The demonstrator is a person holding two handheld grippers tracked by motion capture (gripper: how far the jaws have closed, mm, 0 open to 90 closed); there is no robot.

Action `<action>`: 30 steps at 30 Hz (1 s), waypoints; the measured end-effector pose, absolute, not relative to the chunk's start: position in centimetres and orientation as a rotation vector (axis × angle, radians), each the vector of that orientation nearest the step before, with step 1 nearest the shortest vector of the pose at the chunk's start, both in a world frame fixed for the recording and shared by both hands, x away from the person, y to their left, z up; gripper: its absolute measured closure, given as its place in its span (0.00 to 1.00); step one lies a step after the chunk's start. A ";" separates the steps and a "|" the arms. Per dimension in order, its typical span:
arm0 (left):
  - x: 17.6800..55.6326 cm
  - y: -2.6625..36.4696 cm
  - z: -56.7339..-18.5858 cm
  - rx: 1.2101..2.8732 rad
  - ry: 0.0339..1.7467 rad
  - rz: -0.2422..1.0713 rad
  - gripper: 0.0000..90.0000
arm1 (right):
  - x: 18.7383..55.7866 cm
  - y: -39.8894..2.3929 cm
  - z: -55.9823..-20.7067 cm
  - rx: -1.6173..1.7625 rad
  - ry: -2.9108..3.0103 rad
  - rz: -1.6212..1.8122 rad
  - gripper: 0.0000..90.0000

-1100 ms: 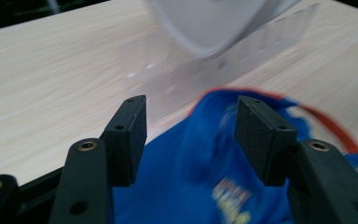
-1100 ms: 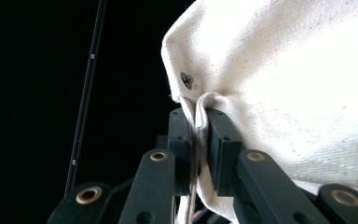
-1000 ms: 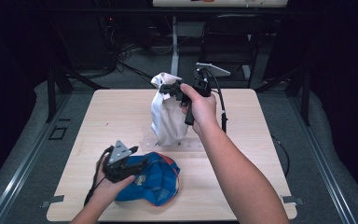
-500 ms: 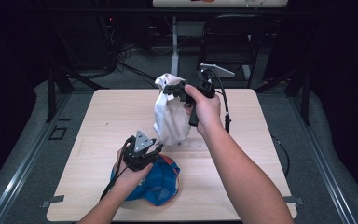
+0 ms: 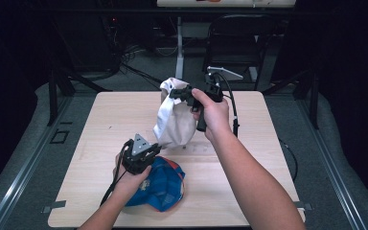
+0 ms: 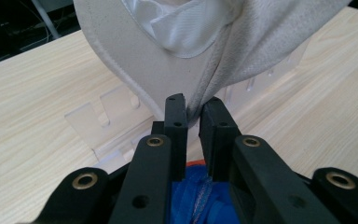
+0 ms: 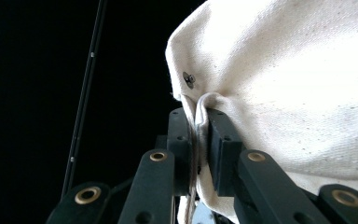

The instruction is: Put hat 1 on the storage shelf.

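A white cloth bag [image 5: 175,122] hangs above the middle of the wooden table [image 5: 110,115]. My right gripper [image 5: 175,92] is shut on its top edge; the right gripper view shows the cloth [image 7: 298,84] pinched between the right gripper's [image 7: 196,116] jaws, by a small rivet. My left gripper [image 5: 154,149] is at the bag's lower left corner. Its jaws have just been closing, and a fold of the bag [image 6: 135,60] sits pinched between the tips of the left gripper [image 6: 193,105]. A blue cloth item [image 5: 165,184] lies on the table under the left hand.
A clear acrylic stand [image 6: 107,116] rests on the table beneath the bag. A dark chair [image 5: 239,43] and cables stand behind the table's far edge. Bare wood lies to the left and right of the bag.
My left gripper left the blue item, moved up and right to the bag's lower corner, and its jaws closed on the cloth. The right gripper kept its hold and place.
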State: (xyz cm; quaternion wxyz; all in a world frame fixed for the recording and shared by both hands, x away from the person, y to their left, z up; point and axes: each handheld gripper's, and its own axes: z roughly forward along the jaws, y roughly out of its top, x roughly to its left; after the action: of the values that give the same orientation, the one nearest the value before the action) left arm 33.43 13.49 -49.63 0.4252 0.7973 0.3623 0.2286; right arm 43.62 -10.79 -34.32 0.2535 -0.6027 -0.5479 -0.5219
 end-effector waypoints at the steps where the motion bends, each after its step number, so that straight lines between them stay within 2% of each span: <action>1: 33.4 13.9 -49.8 1.976 0.916 0.560 0.92 | 43.6 -10.8 -34.4 -1.635 -1.492 -1.414 0.90; 21: 33.8 16.8 -52.0 1.784 1.063 0.348 0.92 | 43.6 -10.6 -36.2 -1.671 -1.541 -1.365 0.90; 30: 33.6 17.6 -53.0 1.738 1.091 0.317 0.93 | 43.7 -10.0 -36.7 -1.677 -1.568 -1.348 0.90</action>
State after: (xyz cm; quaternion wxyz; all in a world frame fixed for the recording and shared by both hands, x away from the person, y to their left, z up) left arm 33.65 17.58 -52.97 0.5077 0.7212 0.4525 0.1315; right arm 43.67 -10.00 -36.67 0.2373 -0.6118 -0.5723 -0.4918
